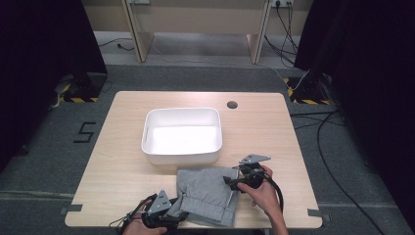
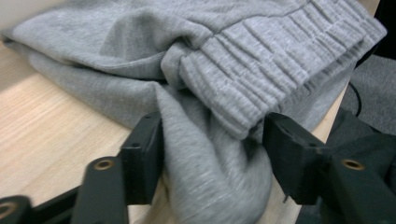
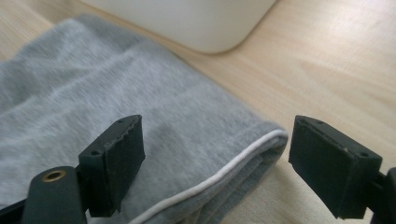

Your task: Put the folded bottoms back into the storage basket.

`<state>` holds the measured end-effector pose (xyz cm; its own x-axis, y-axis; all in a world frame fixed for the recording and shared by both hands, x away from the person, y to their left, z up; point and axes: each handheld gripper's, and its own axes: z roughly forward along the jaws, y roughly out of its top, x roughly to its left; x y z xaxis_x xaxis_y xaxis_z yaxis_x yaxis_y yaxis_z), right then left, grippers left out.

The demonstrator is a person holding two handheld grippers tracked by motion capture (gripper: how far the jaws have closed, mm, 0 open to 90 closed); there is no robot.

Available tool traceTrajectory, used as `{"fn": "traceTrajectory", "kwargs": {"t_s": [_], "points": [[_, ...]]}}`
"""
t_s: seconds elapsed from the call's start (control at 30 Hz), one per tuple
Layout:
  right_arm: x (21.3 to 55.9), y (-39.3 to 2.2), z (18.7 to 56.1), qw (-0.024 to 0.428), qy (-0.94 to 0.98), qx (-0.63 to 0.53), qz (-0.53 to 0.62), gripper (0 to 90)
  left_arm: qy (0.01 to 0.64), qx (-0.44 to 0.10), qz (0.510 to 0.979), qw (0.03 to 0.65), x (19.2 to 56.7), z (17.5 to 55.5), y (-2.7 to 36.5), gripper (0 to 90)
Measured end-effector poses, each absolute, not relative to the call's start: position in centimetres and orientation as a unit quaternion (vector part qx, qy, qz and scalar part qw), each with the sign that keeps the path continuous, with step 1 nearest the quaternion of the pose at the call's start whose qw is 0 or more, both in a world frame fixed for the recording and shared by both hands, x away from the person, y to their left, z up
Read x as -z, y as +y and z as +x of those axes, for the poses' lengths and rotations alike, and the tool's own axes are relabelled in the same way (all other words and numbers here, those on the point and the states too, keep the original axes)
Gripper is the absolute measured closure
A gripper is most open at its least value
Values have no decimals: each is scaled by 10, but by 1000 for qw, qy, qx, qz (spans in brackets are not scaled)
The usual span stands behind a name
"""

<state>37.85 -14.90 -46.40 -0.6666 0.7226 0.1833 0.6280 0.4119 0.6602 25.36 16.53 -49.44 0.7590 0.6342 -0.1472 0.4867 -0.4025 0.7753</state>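
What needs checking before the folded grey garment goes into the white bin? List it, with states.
1. Left gripper has cloth: ok, a bunch of the grey garment sits between its jaws.
2. Left grip firm: cannot tell, the pads may not press on it.
3. Right gripper on the garment: not ok, jaws open over the white-piped edge.
4. White bin empty: ok.
5. Garment folded: ok, though it overhangs the table edge.
6. Path to the bin: ok, it stands just behind the garment.
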Motion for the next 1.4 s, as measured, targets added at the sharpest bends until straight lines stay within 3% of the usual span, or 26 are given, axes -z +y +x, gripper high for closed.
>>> {"fn": "traceTrajectory", "kwargs": {"t_s": [0.13, 0.27, 0.57, 0.8, 1.1, 1.4], "points": [[473, -147, 382, 48, 841, -356, 405, 199, 331, -96, 840, 420, 494, 251, 157, 309], [478, -145, 381, 37, 843, -348, 408, 188, 344, -94, 834, 422, 493, 255, 150, 310], [479, -145, 382, 34, 842, -358, 403, 208, 335, -80, 829, 441, 494, 258, 149, 590], [479, -147, 381, 19, 833, -371, 411, 398, 329, -79, 829, 445, 495, 258, 150, 642], [473, -147, 372, 47, 836, -390, 383, 626, 314, -92, 835, 443, 490, 254, 151, 682], [450, -139, 354, 83, 837, -421, 339, 669, 304, -75, 823, 474, 471, 247, 151, 696]]}}
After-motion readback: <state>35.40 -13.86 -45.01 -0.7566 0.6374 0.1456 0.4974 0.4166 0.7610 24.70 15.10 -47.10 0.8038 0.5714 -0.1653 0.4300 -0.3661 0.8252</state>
